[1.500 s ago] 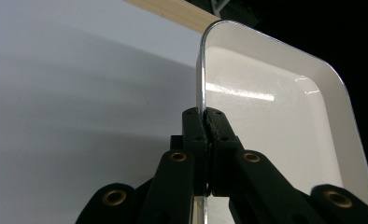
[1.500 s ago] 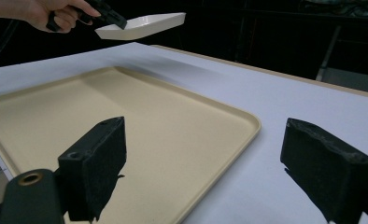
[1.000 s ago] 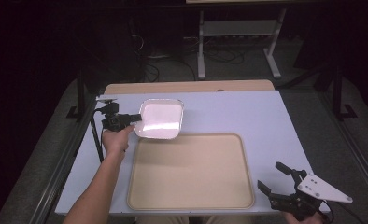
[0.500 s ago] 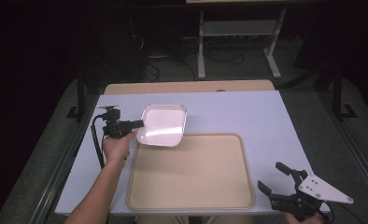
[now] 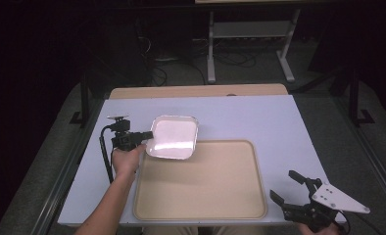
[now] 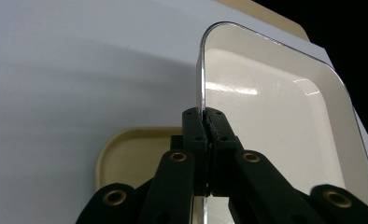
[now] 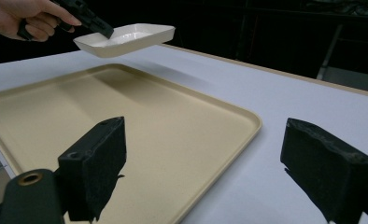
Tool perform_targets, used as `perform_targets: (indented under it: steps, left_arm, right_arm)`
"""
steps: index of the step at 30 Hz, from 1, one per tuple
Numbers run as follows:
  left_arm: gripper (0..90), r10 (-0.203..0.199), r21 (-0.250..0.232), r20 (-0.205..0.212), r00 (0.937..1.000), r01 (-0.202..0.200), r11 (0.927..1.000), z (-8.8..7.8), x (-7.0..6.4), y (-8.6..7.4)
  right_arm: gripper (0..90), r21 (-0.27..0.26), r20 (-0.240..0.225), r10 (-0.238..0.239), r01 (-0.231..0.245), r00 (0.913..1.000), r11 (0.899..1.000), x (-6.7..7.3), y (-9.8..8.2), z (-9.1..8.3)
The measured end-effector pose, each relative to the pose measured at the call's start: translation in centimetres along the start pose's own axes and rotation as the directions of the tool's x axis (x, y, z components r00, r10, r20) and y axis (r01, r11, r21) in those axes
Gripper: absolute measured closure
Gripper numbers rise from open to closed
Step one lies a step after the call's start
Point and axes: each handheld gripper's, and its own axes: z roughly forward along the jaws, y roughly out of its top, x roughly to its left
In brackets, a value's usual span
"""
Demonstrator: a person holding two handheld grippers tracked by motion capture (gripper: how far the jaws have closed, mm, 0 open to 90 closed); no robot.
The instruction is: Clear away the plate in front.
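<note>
A pale lilac-white rectangular table top spans the high view, with a strip of light wooden board running along its far edge. On the near half of the table lies a large beige plastic serving tray with rounded corners and a raised rim, flat and bare inside. A smaller white glossy rectangular dish with rounded corners and a shallow wall hangs in the air over the tray's far left corner, clear of the surface; in the right gripper view it floats above the table and tray with its shadow cast underneath, its floor roughly level. The black left gripper has its jaws clenched on the dish's left rim; in the left gripper view the two pads press together on the thin wall of the dish, one inside and one outside, with the tray's rounded corner visible below. The person's left hand grips that tool from behind, forearm coming in from the bottom edge. At the near right corner of the table, just past the tray's right edge, the black right gripper carries a grey three-cornered plate; its jaws stand wide apart and released, nothing between them, pointing across the tray toward the dish
</note>
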Motion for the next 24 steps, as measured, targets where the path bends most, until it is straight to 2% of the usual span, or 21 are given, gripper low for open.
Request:
perform_targets:
  steps: [3, 6, 8, 10, 16, 24]
  left_arm:
    - [88.4, 0.002, 0.003, -0.003, 1.0000, -0.002, 1.0000, 0.0, -0.2, -0.5]
    - [88.1, -0.023, -0.023, -0.013, 0.9997, 0.022, 0.9995, -0.1, -0.5, -1.5]
    - [87.8, -0.028, -0.022, -0.010, 0.9995, 0.028, 0.9994, -0.1, -0.5, -1.9]
    - [87.5, -0.022, -0.022, -0.019, 0.9996, 0.021, 0.9995, 0.0, -0.5, -2.4]
    - [87.7, -0.024, 0.001, -0.005, 0.9997, 0.024, 0.9997, 0.5, -0.7, -3.9]
    - [88.5, -0.015, -0.003, 0.013, 0.9998, 0.015, 0.9999, 0.7, -1.8, -5.1]
  right_arm:
    - [13.5, -0.001, -0.004, 0.001, -0.001, 1.0000, 1.000, 0.0, 0.0, 0.0]
    - [13.5, -0.001, -0.013, -0.002, 0.002, 0.9999, 1.000, 0.0, 0.0, 0.0]
    - [13.5, 0.000, -0.014, -0.002, 0.002, 0.9999, 1.000, 0.0, 0.0, 0.0]
    - [13.5, 0.003, -0.018, -0.008, 0.008, 0.9998, 1.000, 0.1, 0.0, 0.0]
    - [13.5, 0.003, -0.020, -0.013, 0.013, 0.9997, 1.000, 0.2, 0.0, 0.1]
    - [13.5, 0.003, -0.021, -0.010, 0.010, 0.9997, 1.000, 0.1, 0.0, 0.1]
